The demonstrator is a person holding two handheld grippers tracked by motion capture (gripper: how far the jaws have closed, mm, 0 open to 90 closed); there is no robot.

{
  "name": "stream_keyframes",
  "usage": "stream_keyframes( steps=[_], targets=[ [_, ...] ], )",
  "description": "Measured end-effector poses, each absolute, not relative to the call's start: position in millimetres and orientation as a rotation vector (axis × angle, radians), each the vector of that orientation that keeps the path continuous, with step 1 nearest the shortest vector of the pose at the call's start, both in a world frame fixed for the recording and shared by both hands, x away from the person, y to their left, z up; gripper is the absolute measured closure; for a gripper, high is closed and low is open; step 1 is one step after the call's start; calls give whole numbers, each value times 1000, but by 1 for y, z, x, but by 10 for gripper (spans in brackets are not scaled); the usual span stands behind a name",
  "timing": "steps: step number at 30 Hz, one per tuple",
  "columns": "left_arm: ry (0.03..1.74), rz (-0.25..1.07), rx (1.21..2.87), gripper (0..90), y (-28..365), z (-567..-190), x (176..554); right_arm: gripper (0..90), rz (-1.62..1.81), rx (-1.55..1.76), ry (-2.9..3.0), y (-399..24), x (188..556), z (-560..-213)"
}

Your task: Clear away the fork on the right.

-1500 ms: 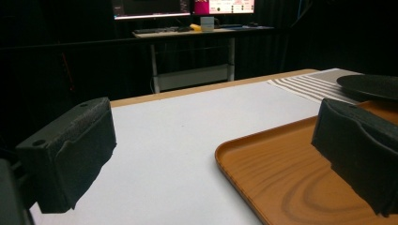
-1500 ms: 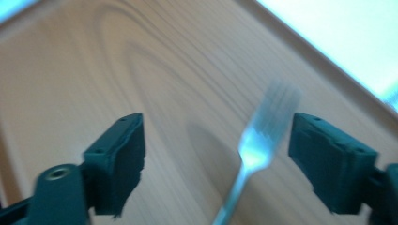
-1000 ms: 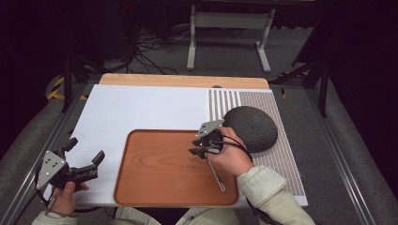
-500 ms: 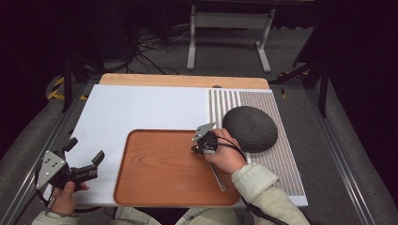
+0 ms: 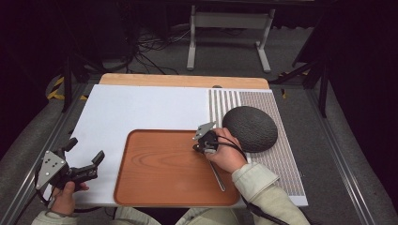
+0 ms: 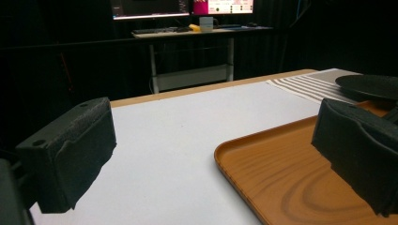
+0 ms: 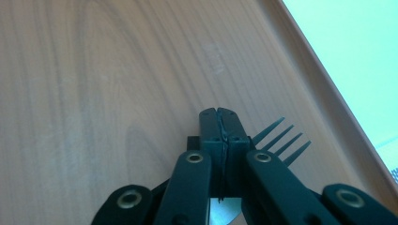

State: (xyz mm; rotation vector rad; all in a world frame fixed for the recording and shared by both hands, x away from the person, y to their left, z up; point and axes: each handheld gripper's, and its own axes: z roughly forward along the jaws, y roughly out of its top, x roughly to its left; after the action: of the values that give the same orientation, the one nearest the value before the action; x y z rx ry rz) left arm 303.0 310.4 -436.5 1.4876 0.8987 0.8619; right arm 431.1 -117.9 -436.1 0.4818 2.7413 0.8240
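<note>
High view, table: wooden table point(image 5: 183, 80) covered by a white mat point(image 5: 141, 112); striped and dotted grey placemat point(image 5: 281, 150) along the right side.
High view, tray: rounded rectangular orange-brown wood-grain tray point(image 5: 164, 173) on the mat's near edge, centre.
High view, bowl: dark textured round bowl point(image 5: 249, 128), upside down by the look of it, on the grey placemat just right of the tray.
High view, right tongs: right tongs point(image 5: 202, 143) over the tray's far right corner, pointing down, hand point(image 5: 227, 152) wrapped around them; slim metal fork point(image 5: 217, 176) runs from the tongs toward the tray's near right edge, handle end lying over the tray.
High view, left tongs: left tongs point(image 5: 84, 157) at the mat's near left corner, well apart from the tray's contents, jaws spread wide, nothing between them.
Left gripper view, tongs: both black jaws far apart, empty; white mat between them, tray point(image 6: 281, 173) edge to the right, bowl point(image 6: 371, 86) rim far right.
Left gripper view, background: desk with lit monitors point(image 6: 183, 7) behind the table.
Right gripper view, tongs: right tongs point(image 7: 219, 126) pinched together on the fork point(image 7: 281, 138); four tines stick out to the right of the jaws, just above the tray point(image 7: 117, 93) surface; cannot tell if the tines touch it.
Right gripper view, mat: white mat point(image 7: 356, 61) beyond the tray rim, upper right.
</note>
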Motion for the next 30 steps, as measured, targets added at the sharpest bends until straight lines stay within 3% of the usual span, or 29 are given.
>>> stream_keyframes(
  steps=[30],
  targets=[
    [902,861,1487,5,310,-437,303,900,740,596,2682,-147,441,-435]
  ],
)
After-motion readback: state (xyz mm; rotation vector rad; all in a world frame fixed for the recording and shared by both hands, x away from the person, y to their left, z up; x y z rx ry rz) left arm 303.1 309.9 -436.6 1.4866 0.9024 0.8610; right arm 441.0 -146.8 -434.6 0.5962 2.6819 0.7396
